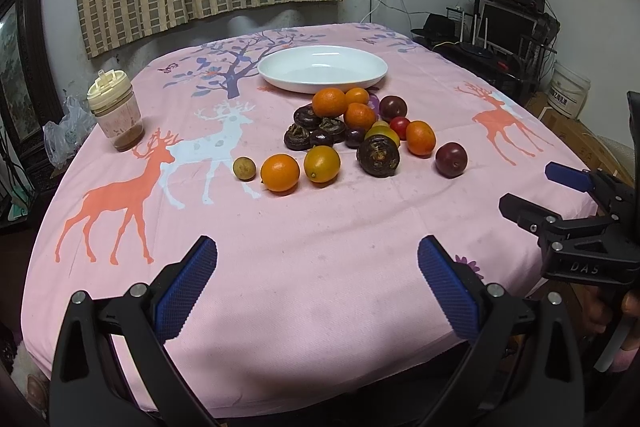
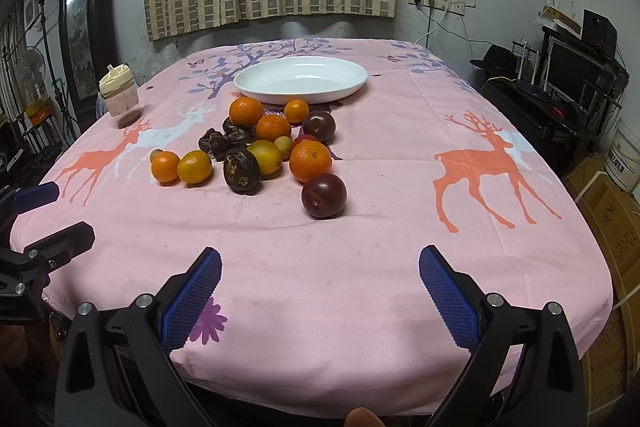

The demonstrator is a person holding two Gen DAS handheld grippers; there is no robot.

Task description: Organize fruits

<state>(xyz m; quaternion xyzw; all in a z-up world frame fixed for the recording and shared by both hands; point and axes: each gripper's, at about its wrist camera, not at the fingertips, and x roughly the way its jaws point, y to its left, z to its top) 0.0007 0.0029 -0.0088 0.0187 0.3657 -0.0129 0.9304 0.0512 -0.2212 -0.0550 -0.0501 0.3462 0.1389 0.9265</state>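
The left tongs [image 1: 316, 283] are held released above the near edge of the worktop [image 1: 320, 267], with nothing between the 2 blue pads [image 1: 186, 291]. The right tongs [image 2: 320, 291] are also held released and empty, beside the left ones, over the same near edge. The worktop is covered with a pink cloth [image 2: 380, 227] printed with deer.

The fruits are laid in a loose heap in the middle of the cloth, just in front of a white oval plate [image 2: 300, 77], in which nothing is seen. Several oranges [image 2: 310, 161] and dark water chestnuts [image 2: 241, 171] are gathered there. 1 dark red plum [image 2: 323, 195] is placed apart, nearest to the right tongs, and another plum [image 2: 319, 126] is seen close to the plate. A jar with a cream lid [image 1: 115, 115] is standing upright at the far left.
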